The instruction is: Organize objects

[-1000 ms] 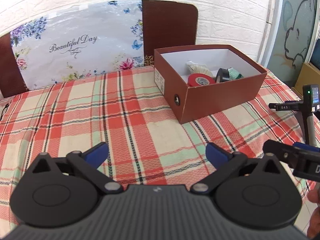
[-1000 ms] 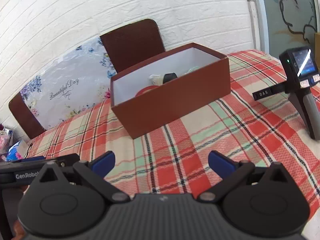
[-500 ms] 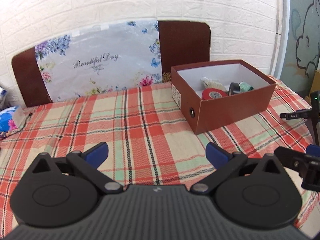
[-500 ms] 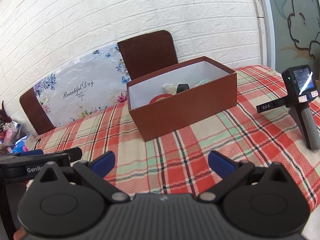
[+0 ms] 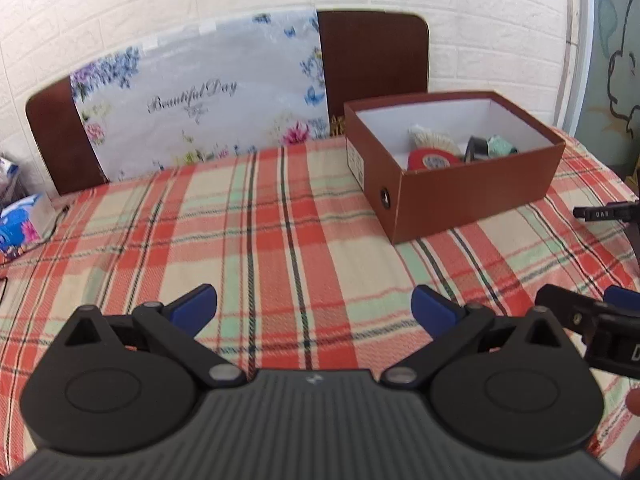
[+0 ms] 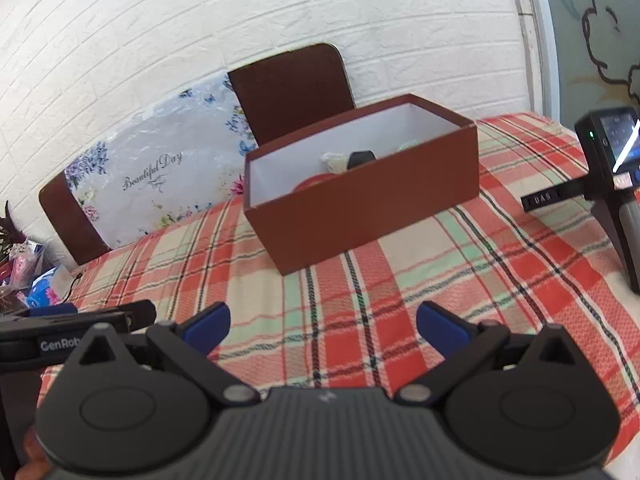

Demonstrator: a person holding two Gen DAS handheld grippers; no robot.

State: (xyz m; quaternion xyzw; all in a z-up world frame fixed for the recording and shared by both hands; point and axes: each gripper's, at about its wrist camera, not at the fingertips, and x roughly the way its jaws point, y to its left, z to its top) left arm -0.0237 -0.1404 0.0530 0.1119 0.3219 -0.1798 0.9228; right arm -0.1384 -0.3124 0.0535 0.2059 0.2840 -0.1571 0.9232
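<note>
Sorting appears complete.
Items lie in the box (image 5: 472, 196); worktop (image 5: 280, 240) bare; left gripper (image 5: 314, 308) and right gripper (image 6: 322, 326) jaws wide, empty.

Open brown box (image 5: 476, 200) on the plaid cloth — red tape roll (image 5: 432, 159), black roll (image 5: 477, 148) inside.
</note>
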